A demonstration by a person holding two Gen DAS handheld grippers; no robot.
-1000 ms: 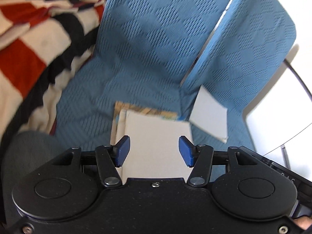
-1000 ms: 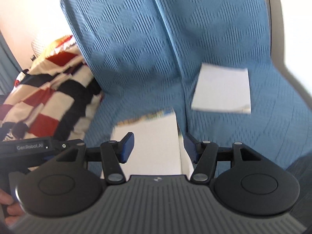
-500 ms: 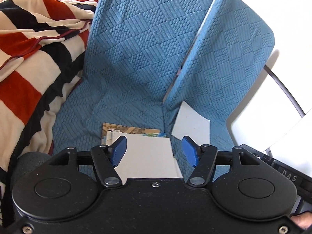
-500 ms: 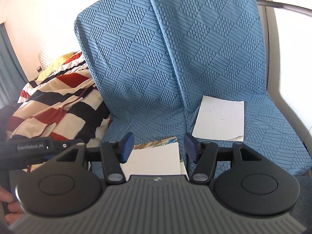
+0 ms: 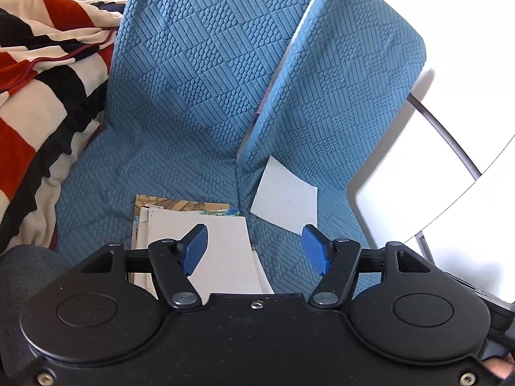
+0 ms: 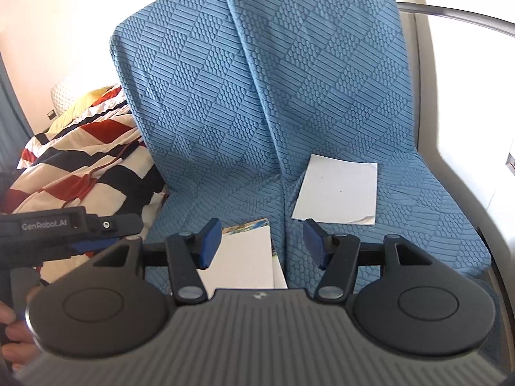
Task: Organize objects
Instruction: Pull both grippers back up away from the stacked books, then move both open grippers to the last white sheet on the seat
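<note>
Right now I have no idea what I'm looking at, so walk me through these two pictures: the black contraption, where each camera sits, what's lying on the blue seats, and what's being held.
There is no robot here. A person holds a hand tool in each hand, and each tool has a two-finger gripper with blue pads. A fisheye camera on each tool looks forward along its fingers, so the black body fills the bottom of each picture.

One picture is taken from the left gripper, the other from the right gripper. The right view also shows the left tool at its left edge.

Two blue textured seats stand side by side. A stack of papers, white on top with colourful prints beneath, lies on the left seat. A single white sheet lies on the right seat. A striped blanket lies beside them.

Nothing is held: both grippers are open and empty.
</note>
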